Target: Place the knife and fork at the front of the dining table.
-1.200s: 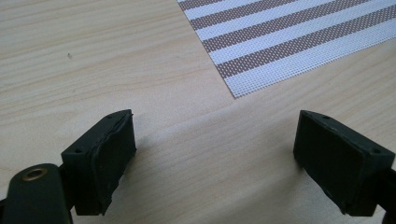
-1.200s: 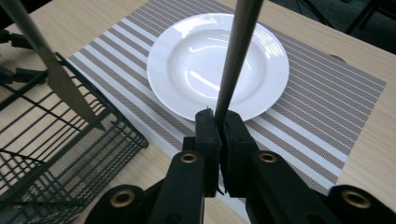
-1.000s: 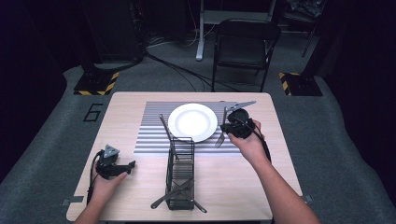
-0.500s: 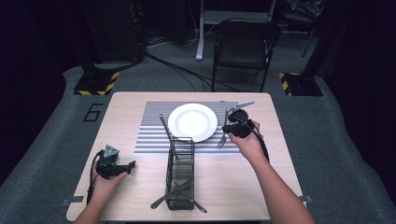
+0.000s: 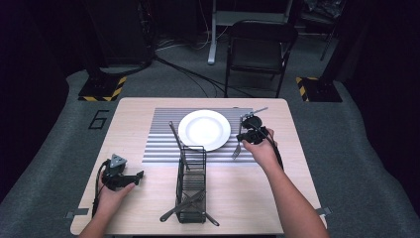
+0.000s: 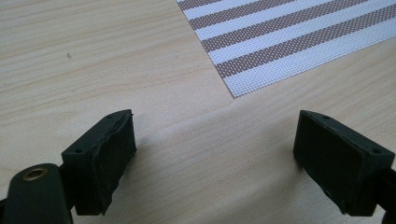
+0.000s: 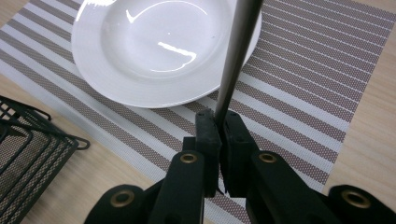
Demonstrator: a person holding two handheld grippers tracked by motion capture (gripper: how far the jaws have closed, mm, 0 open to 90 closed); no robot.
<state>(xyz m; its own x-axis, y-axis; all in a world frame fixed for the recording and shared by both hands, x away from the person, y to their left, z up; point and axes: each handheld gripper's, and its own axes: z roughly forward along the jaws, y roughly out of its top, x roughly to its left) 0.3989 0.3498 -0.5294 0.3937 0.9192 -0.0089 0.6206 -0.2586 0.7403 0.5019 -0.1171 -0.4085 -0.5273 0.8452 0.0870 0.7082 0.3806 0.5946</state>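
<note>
Dark flooring with cables and a folding chair [image 5: 261, 47] lie behind the pale wooden table [image 5: 307, 178], where a striped placemat [image 5: 161, 134] carries a white plate [image 5: 204, 129]. Nearer the person stands a black wire caddy [image 5: 191, 186] with utensils poking from it. Judging by the layout, a place setting is partly done: mat and plate are down, and a fork [image 5: 236, 148] is being brought to the plate's right side, not yet laid flat. The right gripper [image 7: 219, 128] is clamped tight on the fork's handle, the shaft rising past the plate rim in its own view. The left gripper [image 6: 215, 154] rests wide apart over bare wood near the mat's corner, holding nothing
</note>
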